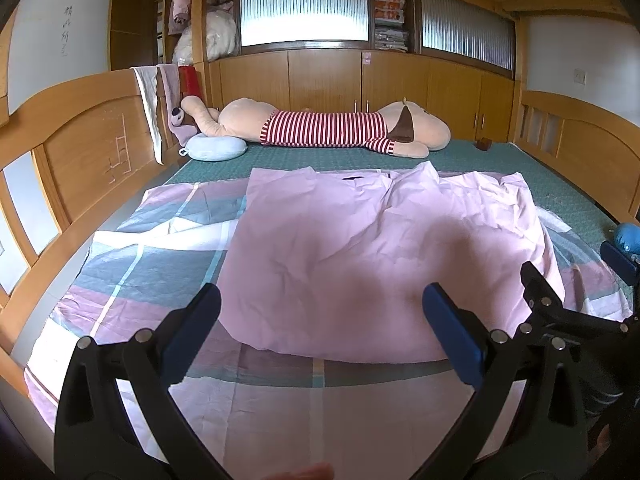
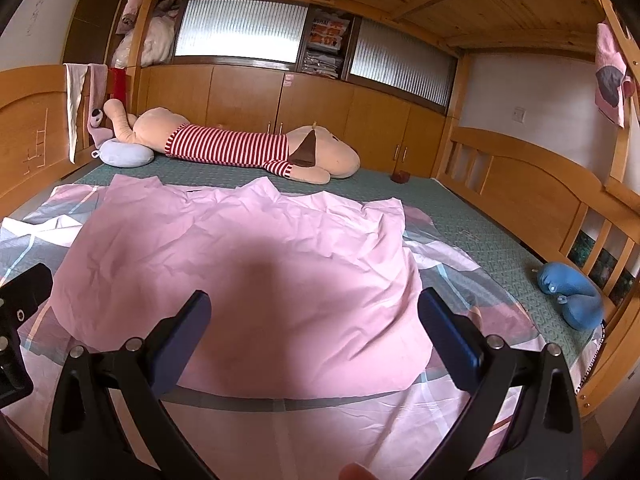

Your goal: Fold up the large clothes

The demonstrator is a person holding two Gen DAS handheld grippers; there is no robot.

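Jaws of left gripper [image 1: 322,328] and right gripper [image 2: 314,330] wide, empty, above pink garment's [image 1: 360,240] near edge.

We see creased matt pink cloth garment [image 1: 360,248], printed cotton-like sheet [image 1: 160,248], glossy varnished wood bed frame [image 1: 80,140], ribbed glass panes [image 1: 304,12].

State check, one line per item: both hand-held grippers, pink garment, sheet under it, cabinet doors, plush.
left hand-held gripper: open, empty, above the garment's near edge.
right hand-held gripper: open, empty, above the garment's near edge.
pink garment: spread flat, wrinkled, far right edge rumpled.
plaid sheet: spread out under the garment.
cabinet doors: shut.
plush dog: lying along the far side.
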